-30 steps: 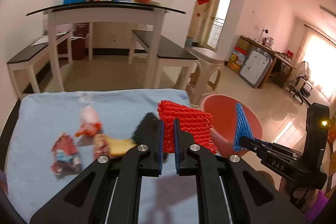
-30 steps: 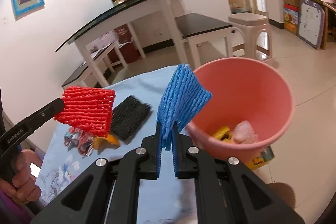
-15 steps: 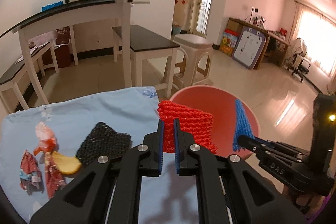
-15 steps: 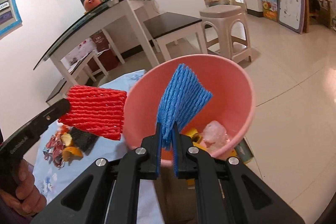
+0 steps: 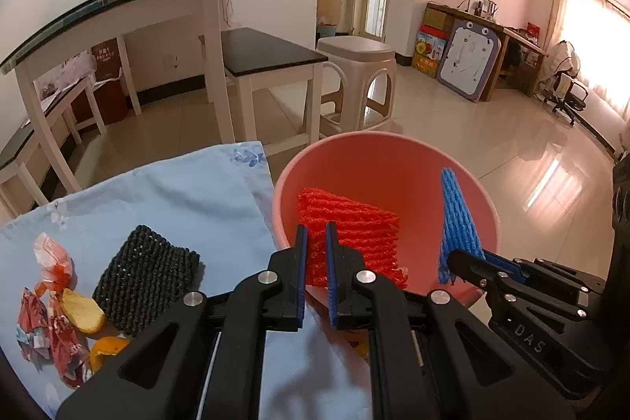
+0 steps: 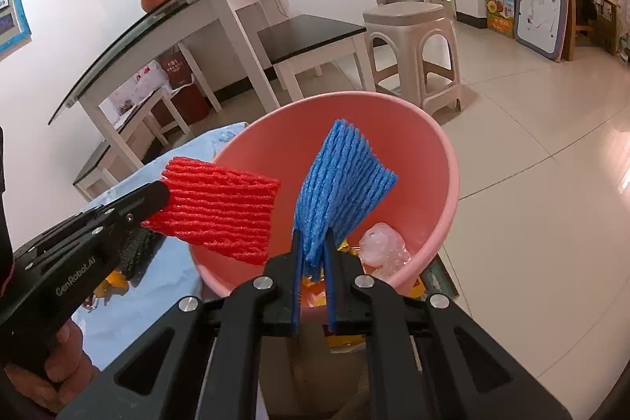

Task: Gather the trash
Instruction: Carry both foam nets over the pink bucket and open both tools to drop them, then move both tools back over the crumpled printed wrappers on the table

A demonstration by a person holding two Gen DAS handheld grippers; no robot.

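Note:
A pink bucket (image 5: 464,168) (image 6: 449,160) stands beside the blue-clothed table (image 5: 197,191). My left gripper (image 5: 315,243) is shut on a red foam net (image 5: 354,235) (image 6: 220,207), held over the bucket's near left rim. My right gripper (image 6: 313,247) is shut on a blue foam net (image 6: 342,184) (image 5: 456,219), which hangs over the bucket's middle. Inside the bucket lie a clear plastic wad (image 6: 382,247) and yellow scraps. On the cloth remain a black foam net (image 5: 145,270), orange peel (image 5: 82,309) and red wrappers (image 5: 51,333).
Behind the bucket stand a beige plastic stool (image 5: 358,77), a black-topped bench (image 5: 267,54) and a glass-topped white table (image 5: 118,10). Tiled floor (image 5: 492,128) stretches to the right. A person's hand (image 6: 51,372) grips the left tool's handle.
Both grippers have swung right, from over the cloth to over the bucket, each still clamped on its net. The wrappers and black net stay on the cloth.

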